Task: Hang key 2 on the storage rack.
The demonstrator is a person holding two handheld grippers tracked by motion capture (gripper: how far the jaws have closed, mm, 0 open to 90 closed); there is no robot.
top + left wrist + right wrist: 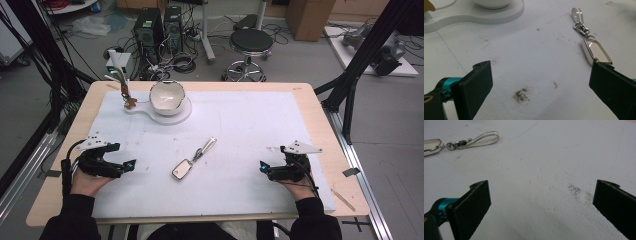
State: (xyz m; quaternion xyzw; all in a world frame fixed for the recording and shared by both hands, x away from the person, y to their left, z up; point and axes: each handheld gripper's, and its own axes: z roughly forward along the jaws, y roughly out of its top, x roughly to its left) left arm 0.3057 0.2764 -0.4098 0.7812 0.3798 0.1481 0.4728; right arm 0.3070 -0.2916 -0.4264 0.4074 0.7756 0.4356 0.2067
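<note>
Key fob [182, 169] lies mid-table between both wide-open grippers, left gripper [131, 164], right gripper [262, 167]; likely light, hard, slick; the strap [207, 146] looks like the easiest hold.

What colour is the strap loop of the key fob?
White with thin dark stripes along the strap loop, best seen in the right gripper view.

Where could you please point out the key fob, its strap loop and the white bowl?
key fob [181, 169], high view, middle of its shiny face.
strap loop [484, 138], right gripper view, on the striped band.
white bowl [166, 96], high view, on the inner wall.
</note>
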